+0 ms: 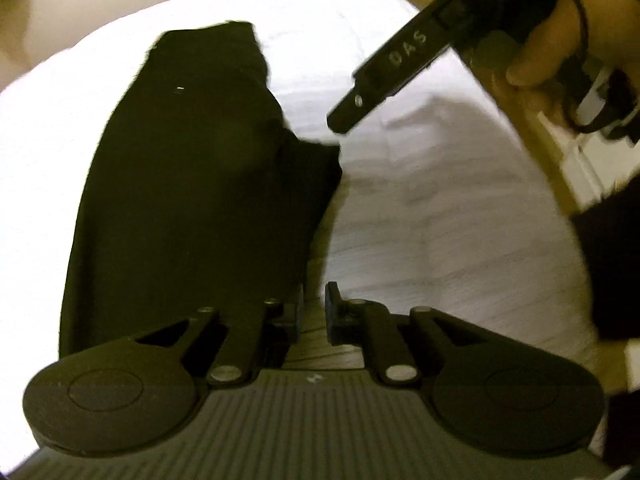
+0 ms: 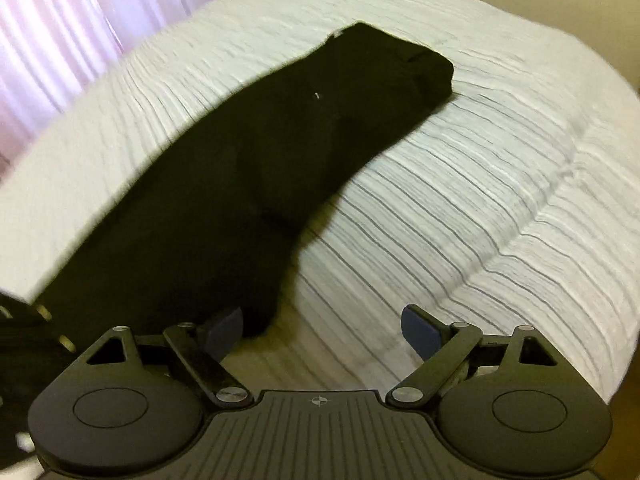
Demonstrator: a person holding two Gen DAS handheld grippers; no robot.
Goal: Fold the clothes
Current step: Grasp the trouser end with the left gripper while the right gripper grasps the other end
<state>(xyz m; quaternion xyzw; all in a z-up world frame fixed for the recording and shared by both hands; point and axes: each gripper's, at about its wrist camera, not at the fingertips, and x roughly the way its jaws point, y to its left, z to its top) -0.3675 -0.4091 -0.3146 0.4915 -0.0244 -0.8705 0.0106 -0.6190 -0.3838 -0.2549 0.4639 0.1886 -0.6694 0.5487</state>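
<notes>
A black garment (image 1: pixel 192 184), folded long like trousers, lies on a white ribbed bedspread (image 1: pixel 420 208). My left gripper (image 1: pixel 313 312) hovers at its near end, jaws nearly closed with a small gap and nothing between them. In the right wrist view the same garment (image 2: pixel 280 160) stretches from near left to far right. My right gripper (image 2: pixel 322 330) is wide open and empty, its left finger (image 2: pixel 222 330) beside the garment's near end. The right gripper also shows in the left wrist view (image 1: pixel 344 120), held by a hand above the bed.
The bedspread (image 2: pixel 480 200) covers a bed that fills both views. Pinkish curtains (image 2: pixel 80 32) hang behind the bed at the upper left. A wooden floor (image 1: pixel 540 120) shows past the bed's right edge. My dark sleeve (image 1: pixel 608 272) is at the right.
</notes>
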